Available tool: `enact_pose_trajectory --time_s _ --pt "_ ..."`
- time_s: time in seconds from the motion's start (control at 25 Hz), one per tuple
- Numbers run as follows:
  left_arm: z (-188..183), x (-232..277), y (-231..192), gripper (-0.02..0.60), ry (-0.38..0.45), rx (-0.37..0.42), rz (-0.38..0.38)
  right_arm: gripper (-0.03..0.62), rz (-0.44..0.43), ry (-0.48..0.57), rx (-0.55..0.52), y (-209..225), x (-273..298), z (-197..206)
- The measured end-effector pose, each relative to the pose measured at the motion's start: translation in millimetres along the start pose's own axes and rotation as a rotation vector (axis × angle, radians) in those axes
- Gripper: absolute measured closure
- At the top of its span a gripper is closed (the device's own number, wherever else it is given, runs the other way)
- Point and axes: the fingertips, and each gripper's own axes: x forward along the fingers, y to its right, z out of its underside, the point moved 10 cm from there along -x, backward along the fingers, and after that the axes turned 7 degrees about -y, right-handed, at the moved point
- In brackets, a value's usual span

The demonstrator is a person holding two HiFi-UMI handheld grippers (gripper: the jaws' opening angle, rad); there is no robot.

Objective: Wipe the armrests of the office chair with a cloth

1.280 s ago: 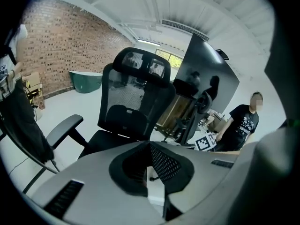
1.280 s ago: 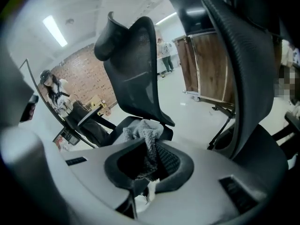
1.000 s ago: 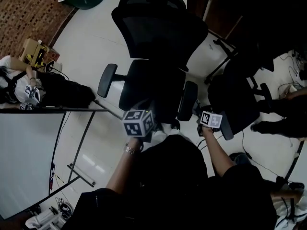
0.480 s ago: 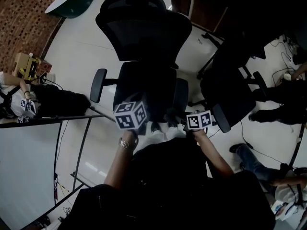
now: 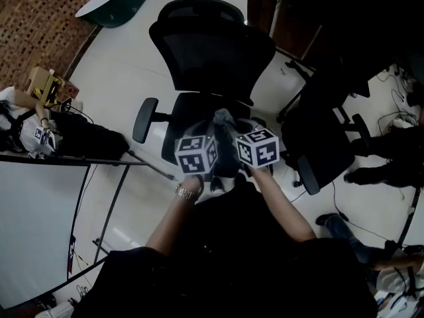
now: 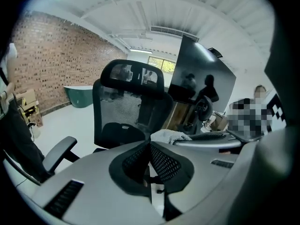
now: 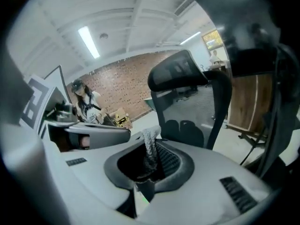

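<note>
Right gripper (image 7: 150,157) is clamping a grey cloth (image 7: 151,146), jaws pinched on a bunched fold with the rest poking up past the tips. Left gripper (image 6: 150,147) is sitting clenched on nothing, pads meeting at the tips. Both are being held side by side, nearly touching, in front of the black office chair (image 5: 211,48); in the left gripper view the cloth is showing just beyond its tips, to the right. In the head view the cloth is hanging above the front part of the seat (image 5: 192,114), between the two marker cubes and the mesh backrest. The armrest on the person's left (image 5: 145,120) is sticking out well apart from the cloth; the other armrest is mostly hiding behind the right gripper's cube. The person's forearms are reaching in from the bottom, a wristband showing on the left wrist (image 5: 186,192). A second dark chair (image 5: 318,144) is standing just right of the first, a white desk (image 5: 33,224) is lying at lower left, a cardboard box (image 5: 46,78) is sitting near the brick wall (image 6: 47,60)
</note>
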Motion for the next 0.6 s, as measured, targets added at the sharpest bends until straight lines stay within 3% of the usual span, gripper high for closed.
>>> enact_pose_trajectory --time_s 0.2,0.6 --pt "-2.9 2.5 1.2 0.575 0.012 0.03 -0.011 0.556 0.103 -0.021 0.004 0.9 -2.4 7.0" --pt "4.5 6.4 4.7 0.575 -0.007 0.05 -0.013 0.556 0.086 0.023 -0.011 -9.6 -6.5 2.0"
